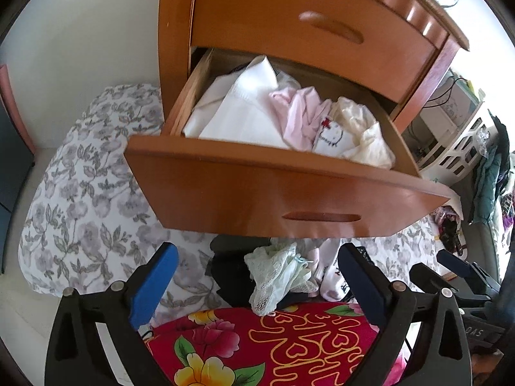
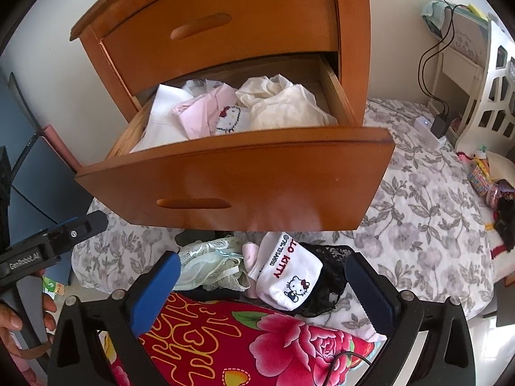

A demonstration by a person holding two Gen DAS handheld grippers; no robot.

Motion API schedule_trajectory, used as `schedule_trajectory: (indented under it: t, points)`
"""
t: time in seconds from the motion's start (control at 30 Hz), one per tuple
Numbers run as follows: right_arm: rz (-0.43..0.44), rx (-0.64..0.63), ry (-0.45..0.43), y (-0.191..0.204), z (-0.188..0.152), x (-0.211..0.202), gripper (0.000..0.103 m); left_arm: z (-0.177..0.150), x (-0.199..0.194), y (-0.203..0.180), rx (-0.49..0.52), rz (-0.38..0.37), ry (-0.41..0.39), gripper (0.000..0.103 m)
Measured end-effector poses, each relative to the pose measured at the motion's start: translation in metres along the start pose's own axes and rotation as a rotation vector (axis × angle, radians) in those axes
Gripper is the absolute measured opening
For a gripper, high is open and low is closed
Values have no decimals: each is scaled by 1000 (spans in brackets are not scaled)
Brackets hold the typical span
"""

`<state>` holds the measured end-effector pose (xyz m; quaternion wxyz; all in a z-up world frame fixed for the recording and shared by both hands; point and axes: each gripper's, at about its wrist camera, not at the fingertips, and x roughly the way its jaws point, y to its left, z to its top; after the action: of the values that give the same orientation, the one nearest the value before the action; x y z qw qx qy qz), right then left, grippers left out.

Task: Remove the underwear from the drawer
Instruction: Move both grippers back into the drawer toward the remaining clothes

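The wooden nightstand stood by the bed, its lower drawer pulled well out over the floral bedspread. Inside lay a white folded cloth at the left, a pink garment in the middle with a cat-face print, and a cream crumpled piece at the right. Below the drawer front, several pieces were already out on the bed: a pale green lace piece, a white printed piece and a black lace one, beside a red flowered quilt.

Both grippers hung below the drawer, empty. The left gripper had its fingers spread wide, and the right gripper was likewise released, grasping nothing.

The task looked partly done, with underwear left in the drawer. The next pick would likely go best by rising above the drawer front, coming down from over the rim, and pinching a raised fold of the cream or pink cloth, not the flat white one. Soft cloth may drag its neighbours along, so a slow lift seemed wise.

Writing: the white piece read "LLO KITTY" in red, with small print alongside too fine to read surely. The left gripper's body, seen from the right wrist, read "GenRobot.AI".
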<state>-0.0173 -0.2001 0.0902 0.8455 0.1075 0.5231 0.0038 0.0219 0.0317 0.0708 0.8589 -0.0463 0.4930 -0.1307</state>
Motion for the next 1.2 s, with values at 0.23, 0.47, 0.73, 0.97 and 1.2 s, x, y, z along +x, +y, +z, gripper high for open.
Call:
schedule_trajectory:
  t: [0.23, 0.47, 0.73, 0.97, 1.2]
  points:
    - [7, -12, -64, 4, 7, -19, 103, 15, -39, 3, 1, -20, -155, 100]
    - [32, -23, -142, 9, 16, -38, 103, 23, -54, 13, -43, -39, -247, 101]
    - [56, -26, -234, 8, 33, -52, 103, 27, -63, 9, -21, -52, -346, 102]
    - [63, -49, -287, 9, 54, -58, 103, 45, -64, 11, -24, -69, -353, 102]
    - [61, -84, -283, 10, 76, -52, 103, 69, -63, 6, 10, -99, -349, 102]
